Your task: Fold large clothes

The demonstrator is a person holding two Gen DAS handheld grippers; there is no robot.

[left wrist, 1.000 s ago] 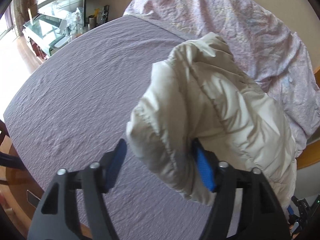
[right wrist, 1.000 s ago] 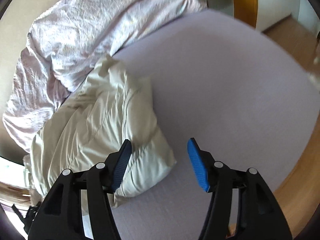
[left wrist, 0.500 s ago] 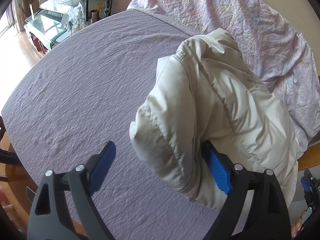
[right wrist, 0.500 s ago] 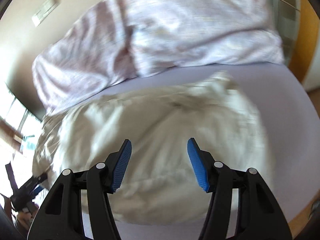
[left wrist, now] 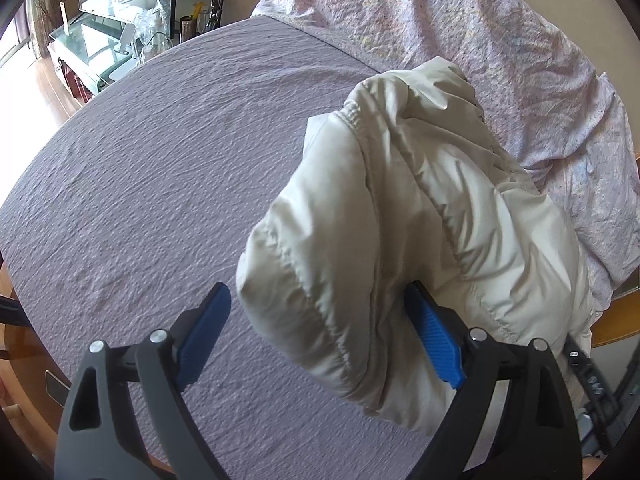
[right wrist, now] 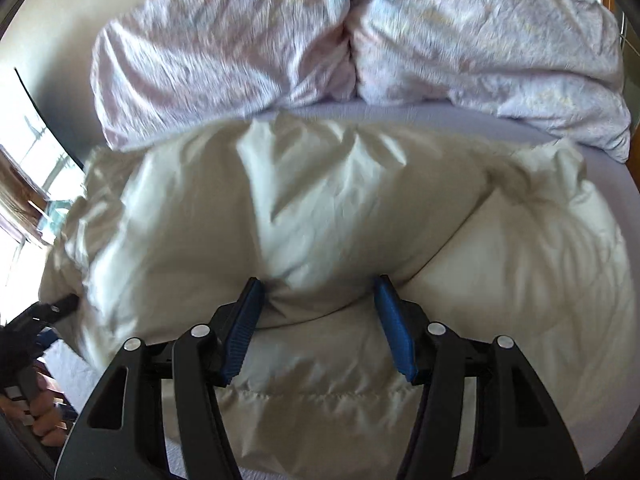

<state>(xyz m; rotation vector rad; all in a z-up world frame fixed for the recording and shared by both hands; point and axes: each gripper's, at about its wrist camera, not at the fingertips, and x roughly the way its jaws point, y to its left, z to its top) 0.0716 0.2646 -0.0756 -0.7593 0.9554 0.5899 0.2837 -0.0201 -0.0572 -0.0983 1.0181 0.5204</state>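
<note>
My left gripper points down at the bed with its jaws spread wide; they have just been opening. A puffy fold of the cream down jacket bulges between the blue pads, and the right-hand pad lies against the fabric while the other stands clear of it, so I read this one as released, not clamped.

The jacket lies bunched on the lilac bedsheet, close to the near edge of the mattress and just in front of the crumpled pink floral duvet, which it touches along its far side. Off past the sheet's far corner I can see a glass-topped table with bottles on it (too small to name).

My right gripper hovers low over the middle of the jacket, jaws parted about halfway. A ridge of fabric rises between the fingertips, but the view is smeared and I cannot tell whether the pads press on it. At the left edge of that view, the other gripper sits at the jacket's end, a hand below it.
</note>
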